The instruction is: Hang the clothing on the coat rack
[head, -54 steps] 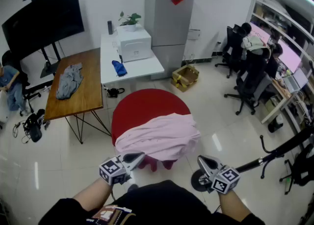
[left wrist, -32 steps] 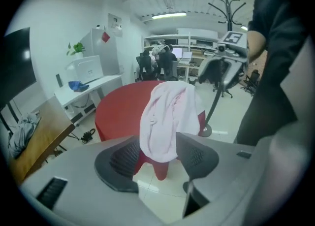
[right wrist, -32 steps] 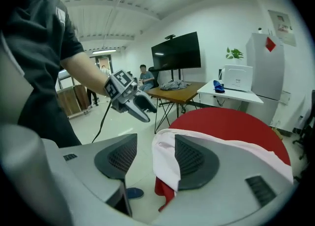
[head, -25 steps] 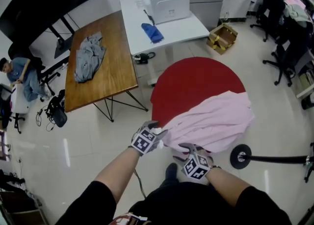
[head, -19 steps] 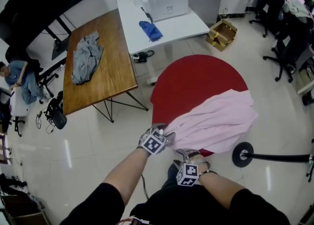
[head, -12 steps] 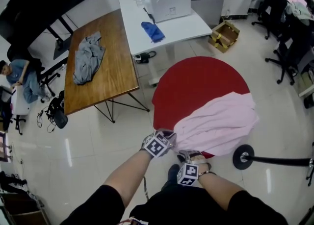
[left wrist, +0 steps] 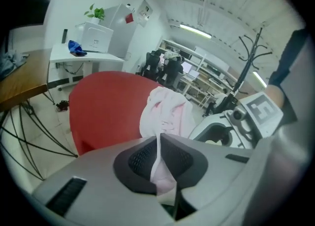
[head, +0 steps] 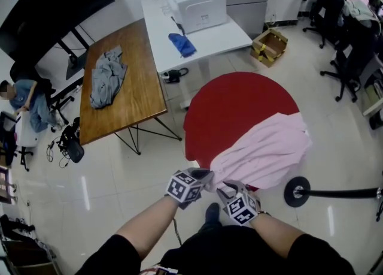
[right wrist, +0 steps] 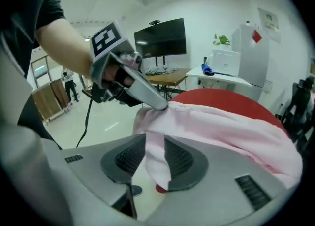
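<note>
The risk I see is in the lift: the left gripper [left wrist: 160,162] is clenched on only a thin pinch of the pink garment [head: 263,151]. The cloth could slide out once its weight leaves the red tabletop [head: 233,103], or the loose bulk could snag before reaching the coat rack [left wrist: 250,48]. The right gripper [right wrist: 156,160] is closing its jaws on a thicker fold that already fills the gap. The garment lies heaped along the tabletop's near edge, its hem drawn into both sets of jaws, which sit just beside each other.

A pink garment [head: 263,154] drapes the red round table [head: 233,103].
</note>
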Tool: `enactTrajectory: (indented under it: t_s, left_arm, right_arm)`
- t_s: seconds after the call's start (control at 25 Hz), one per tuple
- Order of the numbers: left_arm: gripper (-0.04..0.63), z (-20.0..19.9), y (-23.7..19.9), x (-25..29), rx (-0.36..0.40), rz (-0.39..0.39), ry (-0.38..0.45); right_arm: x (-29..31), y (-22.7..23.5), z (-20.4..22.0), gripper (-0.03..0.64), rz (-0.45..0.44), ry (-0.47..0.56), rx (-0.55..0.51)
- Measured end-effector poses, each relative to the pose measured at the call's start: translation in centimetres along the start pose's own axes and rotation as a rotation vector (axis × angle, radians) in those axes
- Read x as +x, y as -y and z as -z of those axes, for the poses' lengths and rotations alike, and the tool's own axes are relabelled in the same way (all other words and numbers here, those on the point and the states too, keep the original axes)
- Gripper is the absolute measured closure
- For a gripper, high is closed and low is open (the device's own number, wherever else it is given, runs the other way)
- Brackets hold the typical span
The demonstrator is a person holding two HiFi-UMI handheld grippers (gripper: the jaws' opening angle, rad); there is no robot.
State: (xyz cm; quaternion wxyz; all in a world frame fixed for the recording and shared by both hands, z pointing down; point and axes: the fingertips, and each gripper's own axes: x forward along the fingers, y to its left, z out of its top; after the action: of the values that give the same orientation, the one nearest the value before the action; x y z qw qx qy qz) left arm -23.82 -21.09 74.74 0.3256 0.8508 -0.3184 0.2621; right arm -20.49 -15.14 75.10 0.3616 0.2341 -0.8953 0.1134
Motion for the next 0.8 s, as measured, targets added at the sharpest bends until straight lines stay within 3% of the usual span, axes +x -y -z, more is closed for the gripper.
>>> enactTrajectory:
  t_s: [0.08, 0.16, 0.36, 0.56, 0.68, 0.8]
  left_arm:
    - [0.577, 0.4, -1.4, 0.7, 0.033, -0.090, -0.022]
    - [0.575, 0.9, -2.6, 1.1, 0.135, -0.154, -0.066]
    - [0.515, 1.3, -4.5, 0.6, 0.495, -0.200, -0.157]
    - [0.499, 0.8, -7.8, -0.6, 0.895, -0.345, -0.274]
    - [0.499, 1.0, -7.9, -0.3, 0.976, -0.333, -0.310]
    - [0.499, 1.7, -6.6, -0.3, 0.947, -0.283, -0.292]
  right_arm:
    - [0.5, -1.4, 1.7, 0.407, -0.027, -0.067, -0.127]
    - [1.1, -2.8, 4.3, 0.379, -0.032, -0.122, -0.275]
    - [1.9, -2.5, 5.9, 0.379, 0.019, -0.168, -0.485]
    - [3.5, -1.8, 7.1, 0.379, 0.035, -0.199, -0.568]
    - [3.7, -2.1, 7.5, 0.399, 0.022, -0.186, -0.585]
    - [1.5, -2.3, 5.5, 0.403, -0.016, -0.115, -0.444]
